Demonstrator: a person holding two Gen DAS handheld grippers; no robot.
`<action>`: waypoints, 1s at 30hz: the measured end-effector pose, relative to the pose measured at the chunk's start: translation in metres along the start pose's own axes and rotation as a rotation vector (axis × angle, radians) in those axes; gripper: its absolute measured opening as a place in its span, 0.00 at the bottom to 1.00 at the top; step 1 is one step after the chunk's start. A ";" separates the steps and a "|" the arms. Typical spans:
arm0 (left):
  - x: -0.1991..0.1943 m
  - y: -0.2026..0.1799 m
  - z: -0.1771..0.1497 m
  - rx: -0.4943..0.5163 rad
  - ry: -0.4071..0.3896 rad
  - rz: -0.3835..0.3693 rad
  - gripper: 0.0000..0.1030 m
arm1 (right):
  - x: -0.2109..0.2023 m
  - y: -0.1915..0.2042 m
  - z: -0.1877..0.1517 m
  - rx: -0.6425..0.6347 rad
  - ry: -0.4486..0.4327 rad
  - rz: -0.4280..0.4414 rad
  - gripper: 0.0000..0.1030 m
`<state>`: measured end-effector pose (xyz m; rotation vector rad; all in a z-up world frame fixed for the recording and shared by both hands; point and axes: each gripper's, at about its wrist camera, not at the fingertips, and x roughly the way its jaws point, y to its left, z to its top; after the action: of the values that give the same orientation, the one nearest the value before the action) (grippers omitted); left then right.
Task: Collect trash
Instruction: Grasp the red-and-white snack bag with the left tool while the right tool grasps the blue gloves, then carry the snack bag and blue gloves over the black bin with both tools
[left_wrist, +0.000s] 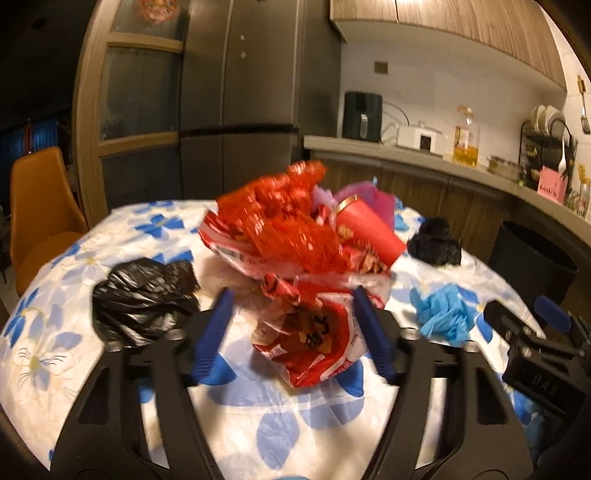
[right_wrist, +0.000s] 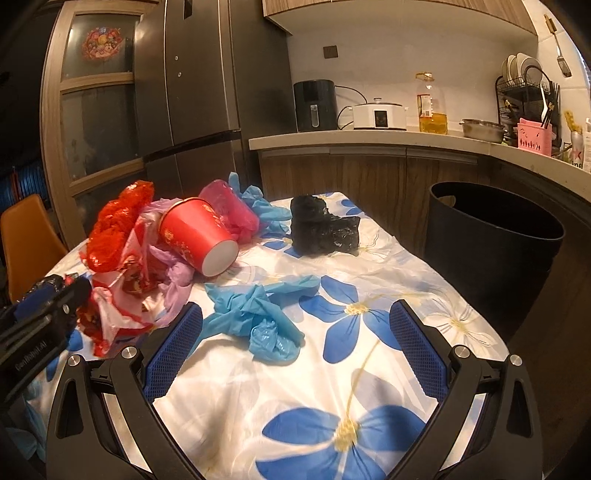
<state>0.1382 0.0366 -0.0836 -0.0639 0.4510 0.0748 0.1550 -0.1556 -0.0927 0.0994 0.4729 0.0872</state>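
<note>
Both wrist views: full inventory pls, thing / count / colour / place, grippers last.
Wrapper pile: 1 heap, red and white, table's left side.
Paper cup: 1, red, lying on its side against the pile.
Plastic bag: 1, pink, behind the cup.
Crumpled bags: 2, black; one far side of table, one left of the pile.
Gloves: blue, count unclear; bunch mid-table, more behind the pink bag.
Tablecloth: 1, white with blue flowers.
Trash bin: 1, black, floor right of table.
Chair: 1, orange, left.
Counter: appliances, oil bottle, dish rack.
Left gripper: open, around the pile's near end.
Right gripper: open, by the mid-table gloves.
</note>
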 end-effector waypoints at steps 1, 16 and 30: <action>0.004 0.001 0.000 -0.003 0.012 -0.007 0.48 | 0.003 0.000 0.000 0.001 0.002 0.002 0.95; -0.001 0.009 -0.007 -0.030 0.053 -0.110 0.03 | 0.044 0.019 -0.003 -0.036 0.110 0.033 0.72; -0.040 0.007 -0.004 -0.032 0.004 -0.108 0.03 | 0.048 0.020 -0.006 -0.035 0.136 0.103 0.16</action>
<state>0.1005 0.0410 -0.0701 -0.1202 0.4498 -0.0247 0.1935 -0.1305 -0.1177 0.0839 0.6016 0.2040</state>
